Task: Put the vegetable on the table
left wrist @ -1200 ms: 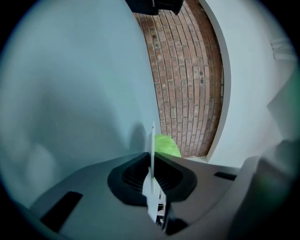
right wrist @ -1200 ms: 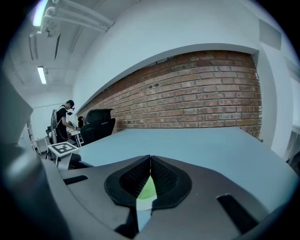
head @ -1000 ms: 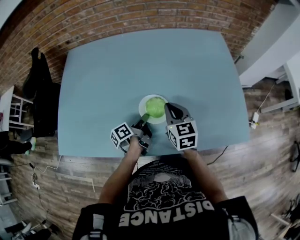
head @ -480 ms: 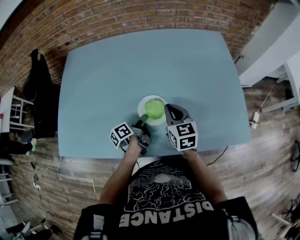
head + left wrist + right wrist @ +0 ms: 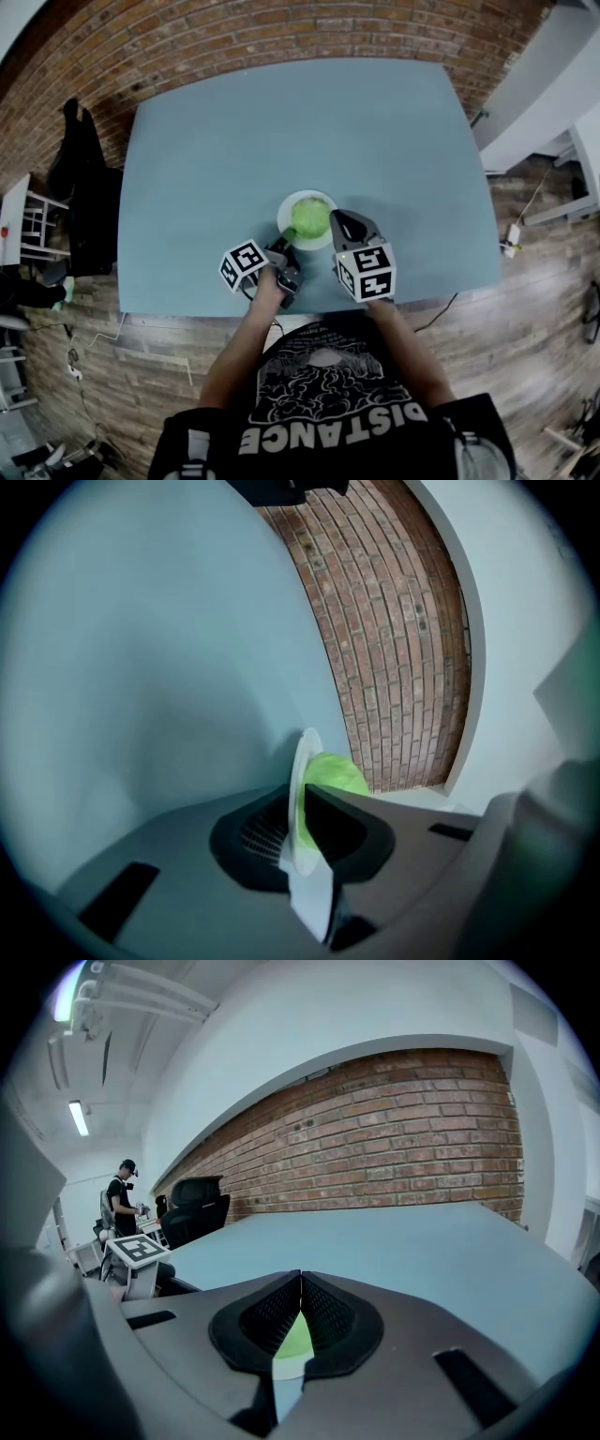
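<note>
I am clamping the plate (image 5: 282, 212) with the left gripper (image 5: 284, 245), the right gripper (image 5: 300, 1281) is hanging closed and empty, and the vegetable (image 5: 309, 217) is lying on the plate, not yet on the table (image 5: 281, 131).

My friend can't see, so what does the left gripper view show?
The left gripper pinches the rim of a white plate, seen edge-on, with a green vegetable on it. A blue table and brick wall lie behind.

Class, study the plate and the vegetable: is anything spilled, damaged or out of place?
Nothing stands out. The green vegetable sits whole on the white plate. The left gripper has its jaws clamped on the plate's rim, and the table shows no spill.
</note>
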Available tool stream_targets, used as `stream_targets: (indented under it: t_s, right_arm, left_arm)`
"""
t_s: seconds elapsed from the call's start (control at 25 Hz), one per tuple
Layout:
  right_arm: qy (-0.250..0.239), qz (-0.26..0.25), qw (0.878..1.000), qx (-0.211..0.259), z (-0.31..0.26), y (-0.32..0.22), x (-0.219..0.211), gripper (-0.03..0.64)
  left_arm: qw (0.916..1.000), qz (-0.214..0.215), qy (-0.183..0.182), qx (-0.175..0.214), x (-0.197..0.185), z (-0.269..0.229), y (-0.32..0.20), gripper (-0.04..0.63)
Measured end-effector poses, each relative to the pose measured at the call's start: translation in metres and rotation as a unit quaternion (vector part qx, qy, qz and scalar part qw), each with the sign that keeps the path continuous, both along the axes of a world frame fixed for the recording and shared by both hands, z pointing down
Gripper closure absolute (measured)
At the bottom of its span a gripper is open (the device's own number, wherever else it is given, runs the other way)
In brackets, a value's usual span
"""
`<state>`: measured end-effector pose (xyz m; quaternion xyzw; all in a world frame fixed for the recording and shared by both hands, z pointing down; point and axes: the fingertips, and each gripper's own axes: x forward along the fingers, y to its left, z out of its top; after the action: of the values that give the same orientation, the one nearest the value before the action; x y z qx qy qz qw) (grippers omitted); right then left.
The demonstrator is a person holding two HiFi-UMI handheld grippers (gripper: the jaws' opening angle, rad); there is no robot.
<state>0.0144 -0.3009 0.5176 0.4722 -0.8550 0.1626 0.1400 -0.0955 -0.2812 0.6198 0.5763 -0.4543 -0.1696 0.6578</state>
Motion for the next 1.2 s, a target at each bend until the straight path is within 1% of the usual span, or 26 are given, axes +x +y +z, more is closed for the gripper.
stream_targets:
  t_s: [0.16,0.36,0.52,0.72,0.92,1.04,1.2]
  right_arm:
    - [0.002,0.001,1.000,-0.004,0.003,0.000,-0.001,0.607]
    - [0.005,0.004,1.000,-0.008,0.004,0.000,0.001,0.607]
    - [0.000,0.005,1.000,-0.010,0.005,0.000,0.001,0.607]
    - [-0.004,0.010,1.000,-0.012,0.006,0.001,0.004,0.607]
    - [-0.006,0.013,1.000,-0.011,0.005,0.001,0.006,0.607]
    - [-0.009,0.013,1.000,-0.010,0.005,-0.001,0.007,0.607]
    - [-0.009,0.010,1.000,-0.010,0.005,-0.001,0.005,0.607]
  left_arm:
    - [0.9991,0.017,-0.035,-0.015,-0.003,0.004,0.000,0.566]
    - [0.9967,0.034,-0.067,-0.029,-0.005,0.008,0.000,0.566]
    - [0.9912,0.054,-0.113,-0.043,-0.007,0.010,0.000,0.561]
    - [0.9848,0.066,-0.154,-0.047,-0.011,0.010,-0.001,0.552]
    - [0.9723,0.087,-0.213,-0.040,-0.014,0.008,-0.004,0.538]
    - [0.9651,0.098,-0.240,-0.037,-0.014,0.007,-0.005,0.532]
    - [0.9500,0.122,-0.285,-0.037,-0.014,0.007,-0.006,0.526]
